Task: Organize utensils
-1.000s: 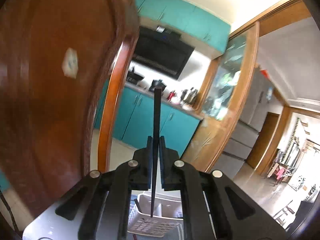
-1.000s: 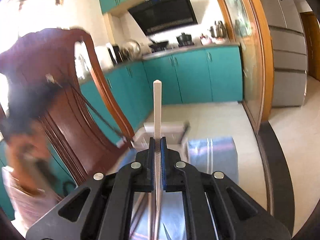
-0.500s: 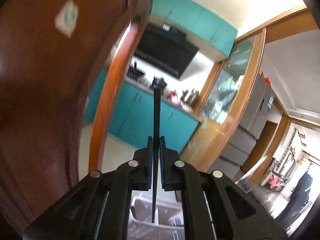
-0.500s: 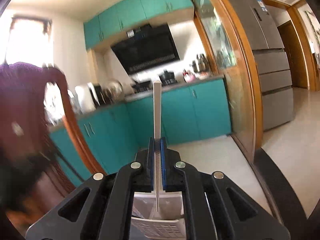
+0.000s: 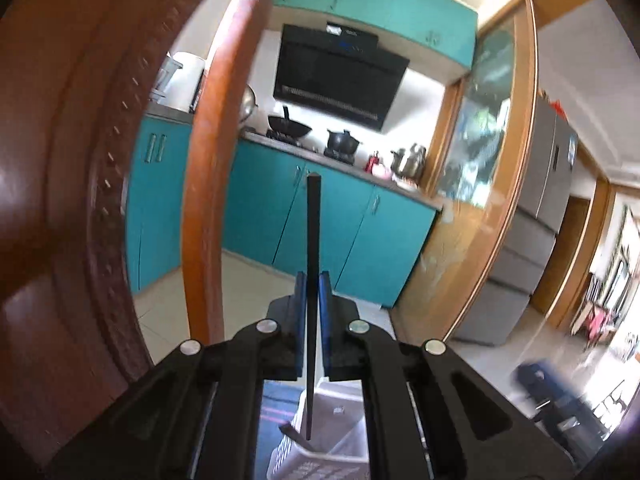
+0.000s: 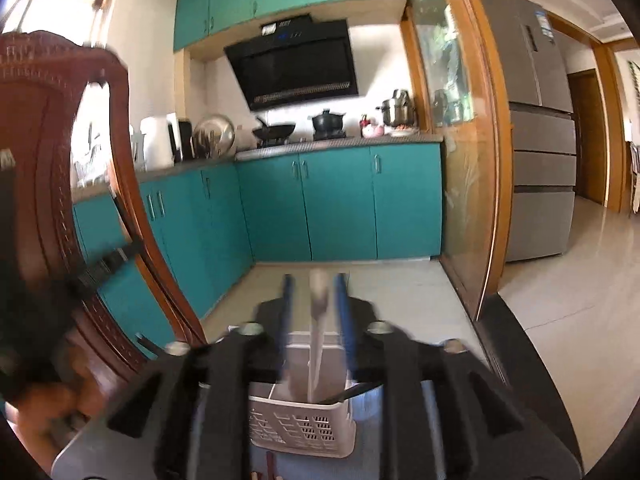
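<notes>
My left gripper (image 5: 313, 280) is shut on a black chopstick (image 5: 312, 240) held upright, its lower end hanging over a white slotted utensil basket (image 5: 320, 456). My right gripper (image 6: 313, 284) has its jaws apart, blurred by motion. A white chopstick (image 6: 318, 332) stands between them with its lower end inside the white basket (image 6: 304, 428), touching neither jaw as far as I can tell. A black utensil (image 6: 348, 394) leans in the basket.
A carved dark wooden chair back (image 5: 100, 160) stands close on the left, also in the right wrist view (image 6: 44, 208). Teal kitchen cabinets (image 6: 320, 204) and a glass sliding door (image 6: 460, 160) lie beyond. A blue striped cloth (image 5: 276, 404) lies under the basket.
My right gripper has opened and the white chopstick has dropped into the basket. Both grippers have tilted and shifted over the basket; the left still holds the black chopstick.
</notes>
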`<action>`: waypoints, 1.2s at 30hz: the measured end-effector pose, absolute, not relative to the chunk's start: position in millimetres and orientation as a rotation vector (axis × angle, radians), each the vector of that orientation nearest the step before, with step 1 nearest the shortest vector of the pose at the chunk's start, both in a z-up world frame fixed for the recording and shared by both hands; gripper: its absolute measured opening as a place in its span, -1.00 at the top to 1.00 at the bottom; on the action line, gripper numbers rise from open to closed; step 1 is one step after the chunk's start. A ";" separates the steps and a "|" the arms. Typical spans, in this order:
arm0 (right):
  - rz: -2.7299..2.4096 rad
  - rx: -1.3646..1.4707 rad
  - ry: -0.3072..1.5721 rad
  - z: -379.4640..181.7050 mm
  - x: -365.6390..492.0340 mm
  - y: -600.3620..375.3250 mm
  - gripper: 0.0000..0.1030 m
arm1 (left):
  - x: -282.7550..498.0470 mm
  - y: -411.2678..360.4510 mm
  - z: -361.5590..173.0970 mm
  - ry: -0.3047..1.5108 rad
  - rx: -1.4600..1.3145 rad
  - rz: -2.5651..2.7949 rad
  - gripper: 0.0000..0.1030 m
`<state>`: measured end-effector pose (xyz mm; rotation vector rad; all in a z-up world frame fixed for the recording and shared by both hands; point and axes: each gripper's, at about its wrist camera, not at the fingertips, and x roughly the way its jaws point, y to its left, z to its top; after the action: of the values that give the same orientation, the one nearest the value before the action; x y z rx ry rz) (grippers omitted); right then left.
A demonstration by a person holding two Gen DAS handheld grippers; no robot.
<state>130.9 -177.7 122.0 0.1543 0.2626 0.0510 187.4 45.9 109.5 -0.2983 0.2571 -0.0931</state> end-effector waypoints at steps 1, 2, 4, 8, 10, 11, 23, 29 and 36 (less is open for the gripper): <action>0.054 0.175 0.233 128.8 120.4 -182.4 0.18 | 186.9 43.4 107.8 0.267 -0.289 -0.101 0.87; 0.062 0.186 0.217 132.4 114.6 -185.2 0.15 | 184.6 40.6 105.6 0.277 -0.278 -0.110 0.87; 0.113 0.198 0.198 143.8 97.4 -189.3 0.15 | 177.1 39.3 102.1 0.291 -0.268 -0.120 0.87; 0.215 0.183 0.213 142.7 64.8 -190.4 0.15 | 144.2 48.4 90.2 0.302 -0.280 -0.112 0.75; 0.266 0.147 0.238 122.6 51.9 -187.6 0.15 | 126.0 54.7 82.8 0.304 -0.278 -0.107 0.61; 0.277 0.137 0.251 113.0 49.6 -185.6 0.15 | 112.1 58.1 75.1 0.299 -0.268 -0.088 0.57; 0.149 0.083 1.000 -70.7 127.0 -146.7 0.16 | 102.5 44.6 9.8 0.550 -0.061 -0.007 0.33; 0.142 0.055 1.010 -81.3 131.7 -132.5 0.15 | 98.4 54.7 -1.7 0.604 -0.055 -0.002 0.19; 0.109 -0.058 0.979 -88.4 133.3 -112.9 0.20 | 98.1 57.5 -14.6 0.665 -0.058 0.002 0.14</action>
<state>133.3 -112.9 -88.4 -0.0576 0.9789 0.1094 98.1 57.5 -14.6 -0.0579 0.6655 0.0015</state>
